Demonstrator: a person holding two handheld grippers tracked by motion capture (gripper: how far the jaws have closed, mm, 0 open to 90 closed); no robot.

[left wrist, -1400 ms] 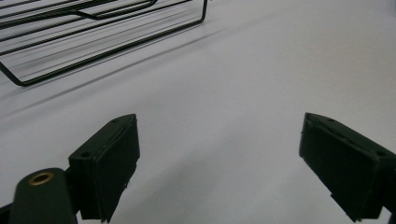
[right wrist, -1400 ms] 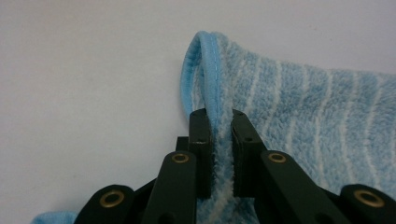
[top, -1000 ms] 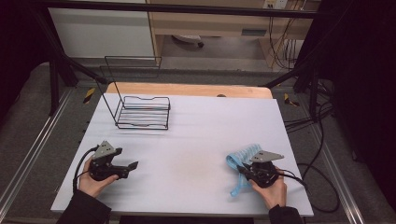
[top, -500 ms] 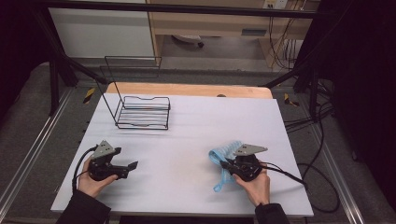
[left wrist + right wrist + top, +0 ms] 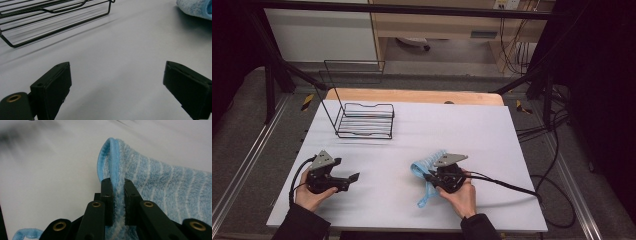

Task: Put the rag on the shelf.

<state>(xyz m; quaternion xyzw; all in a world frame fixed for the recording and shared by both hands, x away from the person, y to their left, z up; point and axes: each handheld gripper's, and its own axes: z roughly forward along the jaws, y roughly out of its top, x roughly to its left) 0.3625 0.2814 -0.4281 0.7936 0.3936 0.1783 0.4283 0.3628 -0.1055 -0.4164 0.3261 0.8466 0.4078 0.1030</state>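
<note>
2 claws over the table, right claw [image 5: 117, 202] clenched on blue towel [image 5: 160, 192] hem, left claw [image 5: 117, 87] spread wide, grasping nothing.

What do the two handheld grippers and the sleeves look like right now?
Both the left gripper and the right gripper are black, two-jawed, each topped by a grey three-cornered plate. Brass-coloured rivets dot the linkages. A black cable trails from each. The sleeves are dark.

A white worktop [image 5: 492, 135] carries a black wire rack [image 5: 364, 120] near its far left corner. Well apart from the rack, toward the near edge and right of it, a blue striped towel [image 5: 426, 172] trails partly onto the white surface.
</note>
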